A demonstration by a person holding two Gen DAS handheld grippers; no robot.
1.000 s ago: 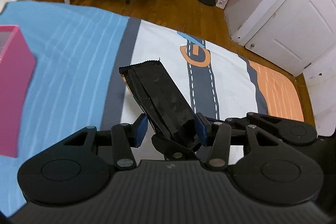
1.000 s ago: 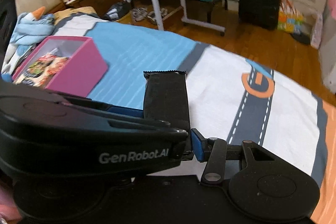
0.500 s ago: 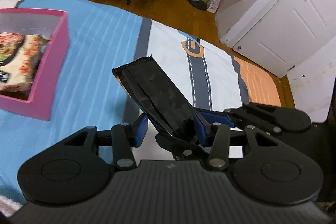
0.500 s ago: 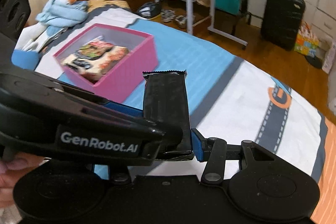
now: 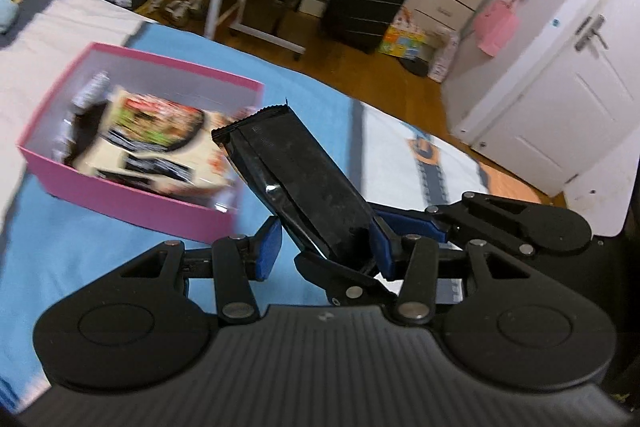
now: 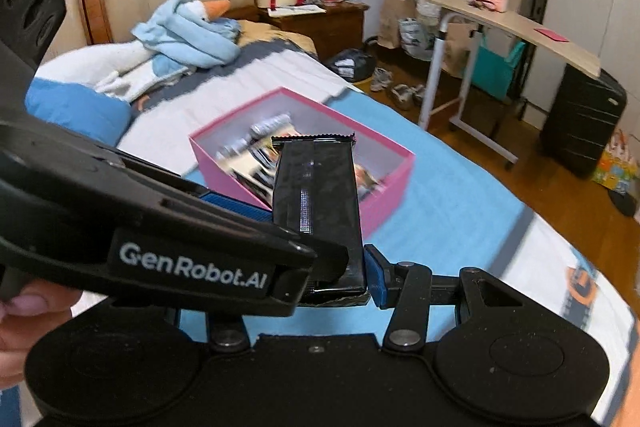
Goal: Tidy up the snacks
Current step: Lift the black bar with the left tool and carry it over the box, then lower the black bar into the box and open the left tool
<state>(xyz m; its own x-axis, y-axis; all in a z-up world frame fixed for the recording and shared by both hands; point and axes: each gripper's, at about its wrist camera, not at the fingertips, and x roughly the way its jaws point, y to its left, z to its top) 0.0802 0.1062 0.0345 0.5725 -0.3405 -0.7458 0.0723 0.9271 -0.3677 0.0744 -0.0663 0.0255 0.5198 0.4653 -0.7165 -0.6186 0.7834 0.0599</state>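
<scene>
**Black packet held by both grippers, just short of the pink box**

The long black foil snack packet [image 5: 296,179] is off the bed, tilted, with its crimped top edge leaning toward the pink cardboard box [image 5: 120,199]. In both views that top edge overlaps the box's near wall. How high the packet is above the box cannot be told.

The left gripper [image 5: 324,247] has its blue pads on either side of the packet's lower end. The right pad is pressed to it, and the left pad is at its edge: clamped on the packet.

The right gripper [image 6: 320,279] comes in crosswise at the same lower end. In its own view the right pad sits against the packet's edge and the other pad is hidden behind the left gripper's body. The left wrist view shows both its fingers bracketing the packet, so it is gripping too.

The box is open-topped and holds printed snack packs [image 5: 152,143], blurred. It rests on the blue striped bed cover [image 5: 80,259]. A blue and white goose plush [image 6: 180,27] lies beyond the box, toward the headboard
</scene>
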